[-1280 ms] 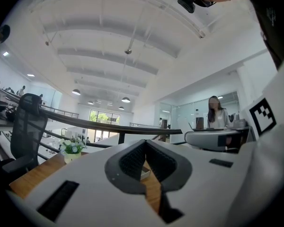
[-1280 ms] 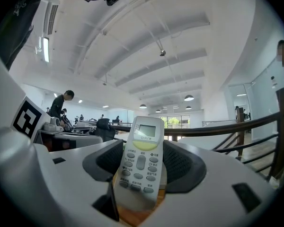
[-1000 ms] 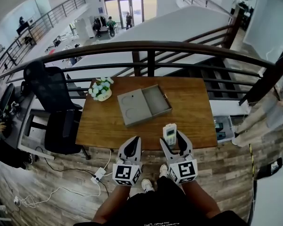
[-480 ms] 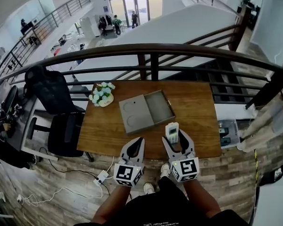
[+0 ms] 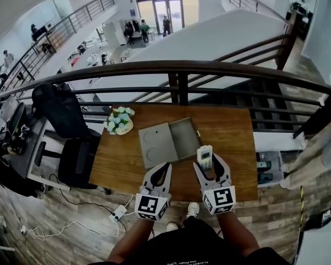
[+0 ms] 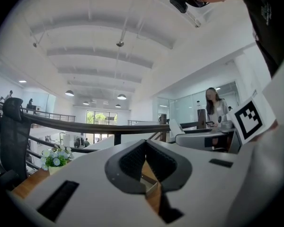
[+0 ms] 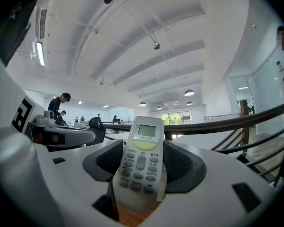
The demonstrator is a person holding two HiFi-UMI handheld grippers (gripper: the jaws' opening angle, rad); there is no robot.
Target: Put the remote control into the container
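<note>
- The right gripper was clamped on a white rectangular remote control. In the right gripper view its black ribbed pads pressed the remote's long sides. The screen end stood up past the jaws, with the buttons facing the camera.
- The left gripper, just beside the right one, had its jaws brought together at the tips. Nothing was between them in the left gripper view, and only a sliver of wood showed through the gap behind the tips.
- Both grippers hung over the near part of the brown wooden table.
- The remote sat outside the flat grey rectangular container, just right of its near right corner.
- The container lay open at mid-table. Its left half had two round recesses, and its right half was a deeper tray.
- A small pot of white and pale-blue flowers stood near the table's far left corner.
- A black office chair stood left of the table.
- A dark curved railing ran along beyond the table's far edge.
</note>
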